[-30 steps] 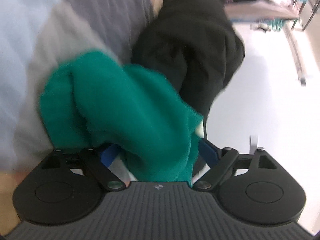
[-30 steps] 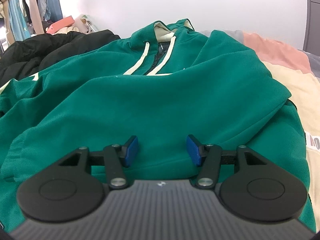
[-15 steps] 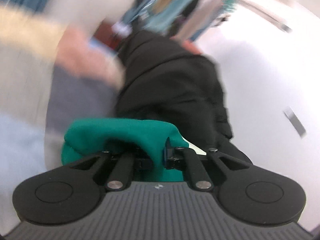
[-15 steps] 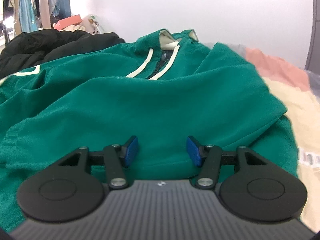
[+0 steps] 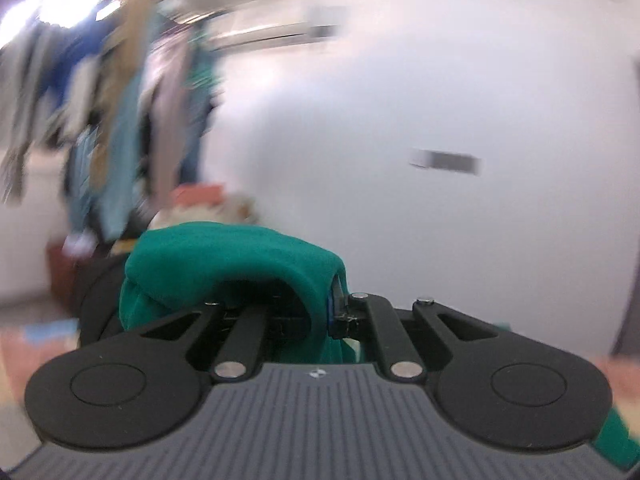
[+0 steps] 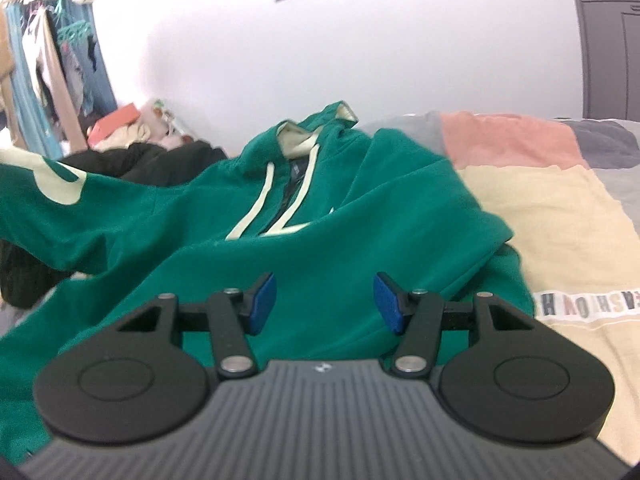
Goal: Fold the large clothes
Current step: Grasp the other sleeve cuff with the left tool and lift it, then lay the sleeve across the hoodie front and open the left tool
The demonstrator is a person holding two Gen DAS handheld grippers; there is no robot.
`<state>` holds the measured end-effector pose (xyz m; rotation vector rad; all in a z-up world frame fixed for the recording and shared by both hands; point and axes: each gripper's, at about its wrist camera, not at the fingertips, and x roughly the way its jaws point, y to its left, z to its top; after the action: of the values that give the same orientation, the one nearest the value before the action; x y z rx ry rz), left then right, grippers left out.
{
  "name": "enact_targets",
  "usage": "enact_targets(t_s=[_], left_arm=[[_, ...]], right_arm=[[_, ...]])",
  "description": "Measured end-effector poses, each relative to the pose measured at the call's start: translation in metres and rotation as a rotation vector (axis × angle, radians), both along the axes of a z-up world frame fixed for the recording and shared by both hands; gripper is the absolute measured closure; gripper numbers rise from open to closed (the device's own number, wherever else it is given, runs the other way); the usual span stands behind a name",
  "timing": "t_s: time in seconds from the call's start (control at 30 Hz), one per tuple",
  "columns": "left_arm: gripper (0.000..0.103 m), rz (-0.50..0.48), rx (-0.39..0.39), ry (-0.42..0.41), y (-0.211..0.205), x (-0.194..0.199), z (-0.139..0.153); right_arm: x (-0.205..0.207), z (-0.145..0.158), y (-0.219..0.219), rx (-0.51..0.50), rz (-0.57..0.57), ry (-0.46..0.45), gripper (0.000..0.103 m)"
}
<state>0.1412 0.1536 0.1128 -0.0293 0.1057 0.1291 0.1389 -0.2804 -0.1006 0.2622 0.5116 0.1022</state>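
Observation:
A green hoodie [image 6: 320, 216] with cream drawstrings lies front up across the bed, hood toward the white wall. Its left sleeve [image 6: 60, 208], with a cream patch, is lifted off the bed at the left edge of the right wrist view. In the blurred left wrist view, my left gripper [image 5: 320, 312] is shut on a bunched fold of that green sleeve [image 5: 240, 256], which drapes over its left finger and hides it. My right gripper [image 6: 324, 304] hovers just above the hoodie's lower body, open, with nothing between its blue pads [image 6: 262, 304].
A black garment [image 6: 152, 160] lies to the left of the hoodie. The bed cover [image 6: 540, 216] has pink, cream and grey panels on the right. Clothes hang on a rack [image 6: 48, 76] at the far left, by the white wall. A grey wardrobe [image 6: 608, 40] stands at far right.
My left gripper closed on the green sleeve, then rose and rolled level with it, so its view now faces the wall. The sleeve has lifted at left. My right gripper shifted slightly, still open.

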Motion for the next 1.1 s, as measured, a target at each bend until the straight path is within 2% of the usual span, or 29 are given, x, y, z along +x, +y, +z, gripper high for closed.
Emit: enact_targets(t_s=[0.17, 0.23, 0.33, 0.43, 0.57, 0.63, 0.7, 0.77, 0.83, 0.87, 0.9, 0.97, 1.03, 1.07, 1.1], left_arm=[[0.094, -0.167, 0.215, 0.033, -0.116, 0.012, 0.007], [0.094, -0.228, 0.265, 0.06, -0.164, 0.015, -0.001], [0.094, -0.32, 0.298, 0.13, -0.225, 0.025, -0.028], [0.094, -0.406, 0.311, 0.226, -0.279, 0.038, -0.07], [0.094, -0.503, 0.337, 0.378, -0.321, 0.057, -0.131], [0.094, -0.518, 0.343, 0.453, -0.336, 0.065, -0.153], [0.093, -0.51, 0.35, 0.515, -0.348, 0.068, -0.169], [0.093, -0.513, 0.327, 0.549, -0.354, 0.074, -0.172], [0.084, -0.519, 0.282, 0.582, -0.352, 0.081, -0.167], [0.071, -0.529, 0.25, 0.603, -0.339, 0.084, -0.164], [0.05, -0.543, 0.211, 0.628, -0.33, 0.086, -0.163], [0.028, -0.563, 0.139, 0.66, -0.311, 0.083, -0.153], [0.022, -0.57, 0.093, 0.651, -0.288, 0.066, -0.145], [0.021, -0.578, 0.075, 0.648, -0.281, 0.034, -0.14], [0.02, -0.58, 0.057, 0.647, -0.268, 0.022, -0.135]], right_arm=[[-0.005, 0.007, -0.018, 0.035, -0.038, -0.015, 0.047], [-0.01, 0.007, -0.027, 0.061, -0.052, -0.027, 0.047], [-0.015, 0.003, -0.042, 0.113, -0.077, -0.041, 0.046], [-0.017, -0.006, -0.054, 0.132, -0.092, -0.04, 0.044], [-0.019, -0.016, -0.073, 0.198, -0.121, -0.019, 0.044], [-0.021, -0.017, -0.081, 0.225, -0.141, -0.021, 0.044], [-0.022, -0.019, -0.086, 0.251, -0.153, -0.022, 0.044], [-0.021, -0.021, -0.089, 0.267, -0.166, -0.018, 0.044], [-0.021, -0.025, -0.09, 0.273, -0.171, -0.008, 0.044], [-0.02, -0.026, -0.091, 0.274, -0.174, -0.006, 0.044], [-0.02, -0.026, -0.091, 0.273, -0.175, -0.006, 0.044], [-0.02, -0.026, -0.091, 0.263, -0.177, -0.012, 0.044], [-0.022, -0.026, -0.089, 0.247, -0.175, -0.022, 0.044], [-0.023, -0.026, -0.088, 0.237, -0.173, -0.026, 0.044], [-0.025, -0.025, -0.087, 0.225, -0.169, -0.031, 0.044]])
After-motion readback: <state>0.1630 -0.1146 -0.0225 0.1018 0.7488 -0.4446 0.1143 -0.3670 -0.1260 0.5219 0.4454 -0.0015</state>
